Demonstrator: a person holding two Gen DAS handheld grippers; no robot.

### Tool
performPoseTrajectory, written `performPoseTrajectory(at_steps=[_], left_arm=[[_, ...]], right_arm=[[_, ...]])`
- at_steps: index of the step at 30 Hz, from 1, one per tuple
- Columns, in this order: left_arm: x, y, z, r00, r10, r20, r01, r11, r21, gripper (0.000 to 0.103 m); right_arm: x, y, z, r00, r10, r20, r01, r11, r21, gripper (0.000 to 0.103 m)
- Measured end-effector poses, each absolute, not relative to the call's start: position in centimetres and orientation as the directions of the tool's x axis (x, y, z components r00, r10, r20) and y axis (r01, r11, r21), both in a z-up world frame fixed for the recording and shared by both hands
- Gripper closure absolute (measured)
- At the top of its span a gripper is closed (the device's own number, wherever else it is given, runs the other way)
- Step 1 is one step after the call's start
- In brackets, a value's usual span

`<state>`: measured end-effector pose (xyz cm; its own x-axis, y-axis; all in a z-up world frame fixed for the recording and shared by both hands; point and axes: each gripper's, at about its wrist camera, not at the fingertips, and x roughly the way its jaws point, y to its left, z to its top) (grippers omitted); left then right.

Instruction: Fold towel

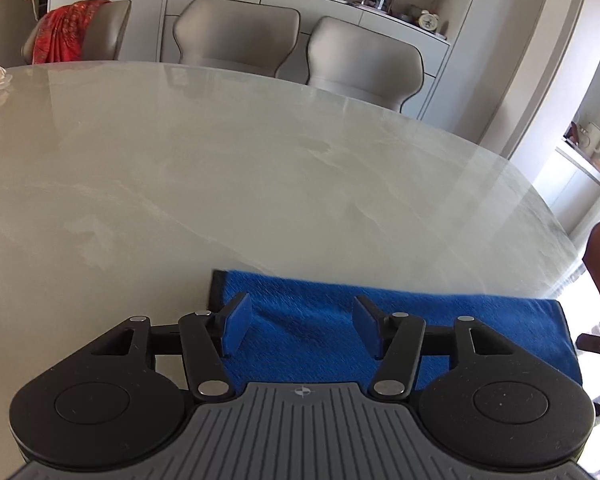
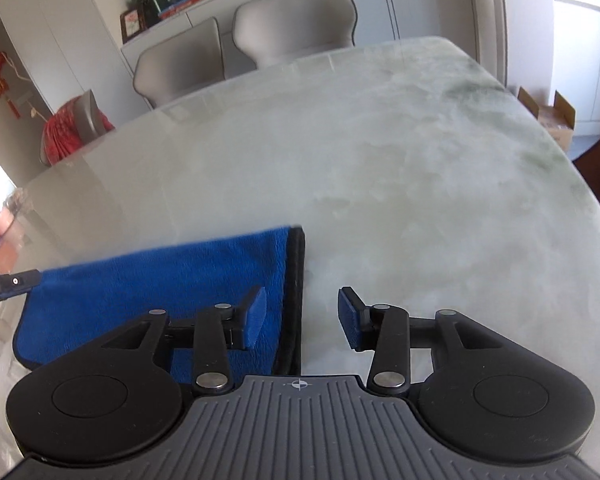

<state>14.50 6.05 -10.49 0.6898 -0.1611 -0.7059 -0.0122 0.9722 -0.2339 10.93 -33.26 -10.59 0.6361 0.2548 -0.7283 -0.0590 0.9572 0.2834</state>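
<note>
Both tools stand wide open, gripping nothing. Low in the left wrist view, the left tool [image 1: 300, 326] hovers over the blue towel [image 1: 440, 320], which lies flat on the counter [image 1: 260, 180]. Low in the right wrist view, the right tool [image 2: 302, 316] straddles the towel's [image 2: 160, 280] dark-trimmed right edge.

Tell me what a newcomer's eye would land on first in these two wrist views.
The bright blue towel stands out first, lying flat at the near edge of the pale marble table, with a dark hem along its right side. Next come the two open grippers: the left gripper hovers over the towel's middle, while the right gripper straddles its hemmed edge. Behind, a red patterned cloth drapes a chair at far left.
</note>
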Motion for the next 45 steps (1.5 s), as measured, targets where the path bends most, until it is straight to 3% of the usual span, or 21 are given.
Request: performPoseTrajectory(at_steps=[7, 10, 11, 17, 22, 35, 45], left_arm=[[13.0, 5.3, -11.0, 0.665, -0.175, -0.726, -0.003, 0.971, -0.237, 0.044], [12.9, 5.0, -11.1, 0.658, -0.181, -0.731, 0.001, 0.971, -0.240, 0.043], [12.8, 4.8, -11.2, 0.656, -0.183, -0.732, 0.004, 0.971, -0.240, 0.043], [12.4, 4.4, -11.1, 0.648, -0.200, -0.735, 0.026, 0.970, -0.241, 0.043], [12.0, 4.6, -10.7, 0.654, -0.222, -0.724, 0.046, 0.966, -0.255, 0.043], [9.4, 8.2, -9.2, 0.704, -0.214, -0.677, 0.012, 0.957, -0.290, 0.042], [7.0, 11.8, -9.7, 0.712, -0.156, -0.684, -0.082, 0.950, -0.302, 0.038]], right_arm=[[10.5, -30.8, -10.6, 0.625, 0.227, -0.747, -0.144, 0.974, 0.175, 0.065], [10.5, -30.2, -10.7, 0.624, 0.256, -0.738, -0.151, 0.966, 0.208, 0.077], [10.6, -30.1, -10.7, 0.617, 0.274, -0.738, -0.152, 0.961, 0.230, 0.089], [10.4, -31.6, -10.1, 0.630, 0.378, -0.679, -0.072, 0.898, 0.434, 0.091], [10.4, -30.5, -7.4, 0.640, 0.477, -0.602, -0.131, 0.840, 0.526, 0.091], [15.0, -14.6, -4.8, 0.482, 0.637, -0.601, -0.410, 0.771, 0.488, 0.091], [16.5, -5.8, -7.6, 0.354, 0.670, -0.653, -0.476, 0.730, 0.491, 0.091]])
